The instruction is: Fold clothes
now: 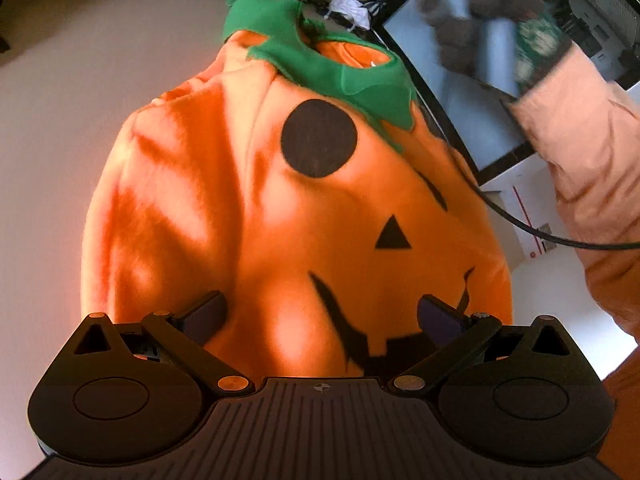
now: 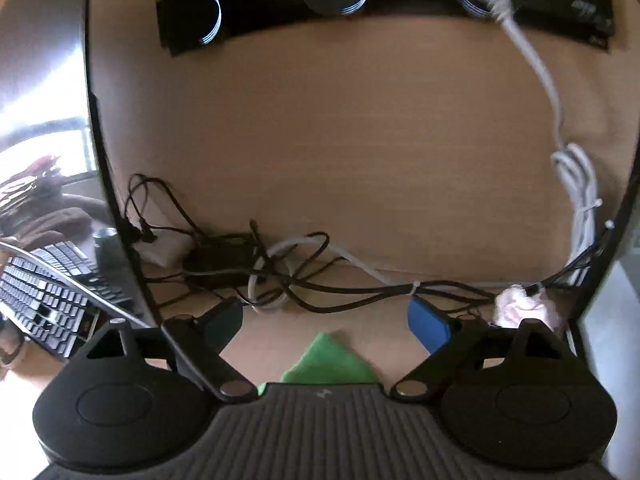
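— So, where's the garment?

— Filling the middle of my left view: an orange pumpkin costume (image 1: pixel 256 208) lying on the pale table (image 1: pixel 60 140), its green collar (image 1: pixel 320 64) toward the top of the frame and the black face patches toward the lower right.

— And your grippers?

— My left gripper (image 1: pixel 320 316) is spread wide over the bottom hem, fingers (image 1: pixel 204 316) either side of the fabric, nothing clamped. My right gripper (image 2: pixel 324 320) is just as wide and empty, with only a green collar point (image 2: pixel 328 360) showing low in its frame, cables (image 2: pixel 280 272) beyond.

— How will it handle?

— It looks like fleece: soft, light, puffy, no stiffness, likely to slump and spring back out of a crease. Grippy rather than slippery, I'd guess. I'd pinch the hem corner at lower left through both layers, and the collar edge with the right, not the bulging middle.
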The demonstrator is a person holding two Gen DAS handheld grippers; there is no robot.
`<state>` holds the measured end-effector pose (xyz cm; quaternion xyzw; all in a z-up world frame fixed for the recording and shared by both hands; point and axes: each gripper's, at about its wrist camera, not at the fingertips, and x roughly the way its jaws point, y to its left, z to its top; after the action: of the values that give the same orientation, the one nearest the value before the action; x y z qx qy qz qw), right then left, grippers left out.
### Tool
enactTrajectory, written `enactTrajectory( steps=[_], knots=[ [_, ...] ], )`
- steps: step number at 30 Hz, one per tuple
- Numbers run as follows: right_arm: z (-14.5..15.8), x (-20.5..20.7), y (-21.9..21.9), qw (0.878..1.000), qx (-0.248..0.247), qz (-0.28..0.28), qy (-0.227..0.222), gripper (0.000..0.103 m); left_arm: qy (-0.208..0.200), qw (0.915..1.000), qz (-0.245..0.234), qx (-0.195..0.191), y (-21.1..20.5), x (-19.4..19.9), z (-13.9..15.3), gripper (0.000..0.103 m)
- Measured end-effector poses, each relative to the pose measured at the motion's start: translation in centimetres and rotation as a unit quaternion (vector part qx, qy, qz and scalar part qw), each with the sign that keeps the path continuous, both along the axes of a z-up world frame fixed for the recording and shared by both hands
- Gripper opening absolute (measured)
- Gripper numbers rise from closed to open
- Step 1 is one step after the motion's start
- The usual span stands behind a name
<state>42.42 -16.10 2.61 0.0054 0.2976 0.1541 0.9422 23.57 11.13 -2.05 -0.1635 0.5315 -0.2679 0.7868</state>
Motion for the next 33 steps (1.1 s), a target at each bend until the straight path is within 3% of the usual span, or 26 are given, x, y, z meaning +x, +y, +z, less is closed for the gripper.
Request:
enactTrajectory(
  steps=[4, 9, 12, 14, 20, 22, 24, 26, 28, 31, 33],
  knots=[
    [0.0, -4.0, -1.5, 1.000, -0.024, -0.013, 0.007, 0.091, 0.007, 0.9998, 0.018, -0.007, 0.9, 0.9, 0.5, 0.103],
    [-3.7, -9.6, -2.8, 0.997, -0.059, -0.028, 0.051, 0.088, -0.054, 0.9977, -0.019, -0.036, -1.1, 3.9, 2.4, 0.103],
    [-5.7, -11.3, -3.9, 0.994, -0.056, -0.053, 0.078, 0.080, -0.069, 0.9970, -0.025, -0.025, -2.6, 6.0, 2.3, 0.103],
    [-5.7, -11.3, -4.5, 0.992, -0.051, -0.076, 0.082, 0.075, -0.066, 0.9974, -0.024, -0.017, -3.3, 6.6, 2.0, 0.103],
    [-7.6, -7.9, -6.5, 0.984, -0.004, -0.138, 0.111, 0.076, -0.031, 0.9991, -0.024, -0.015, -3.1, 5.0, 0.8, 0.103],
    [-8.4, -6.6, -7.0, 0.982, 0.020, -0.138, 0.131, 0.075, -0.011, 0.9997, -0.015, -0.017, -2.3, 3.9, 0.2, 0.103],
    [-8.6, -5.2, -6.5, 0.984, 0.024, -0.117, 0.136, 0.065, 0.007, 0.9999, -0.003, -0.014, -1.6, 3.3, -0.4, 0.103],
    [-8.2, -3.7, -5.3, 0.987, -0.021, -0.099, 0.123, 0.051, 0.015, 0.9998, 0.012, -0.009, -1.0, 2.7, -0.6, 0.103],
    [-7.7, -2.1, -4.2, 0.988, -0.092, -0.093, 0.082, 0.047, 0.018, 0.9995, 0.025, -0.009, -0.5, 2.2, -0.7, 0.103],
    [-8.5, 0.9, -3.8, 0.972, -0.201, -0.118, 0.036, 0.045, 0.021, 0.9989, 0.040, -0.010, 0.0, 1.5, -0.7, 0.103],
    [-8.4, 2.1, -4.3, 0.964, -0.217, -0.148, 0.033, 0.044, 0.021, 0.9986, 0.049, -0.010, 0.4, 1.0, -0.7, 0.103]
  ],
)
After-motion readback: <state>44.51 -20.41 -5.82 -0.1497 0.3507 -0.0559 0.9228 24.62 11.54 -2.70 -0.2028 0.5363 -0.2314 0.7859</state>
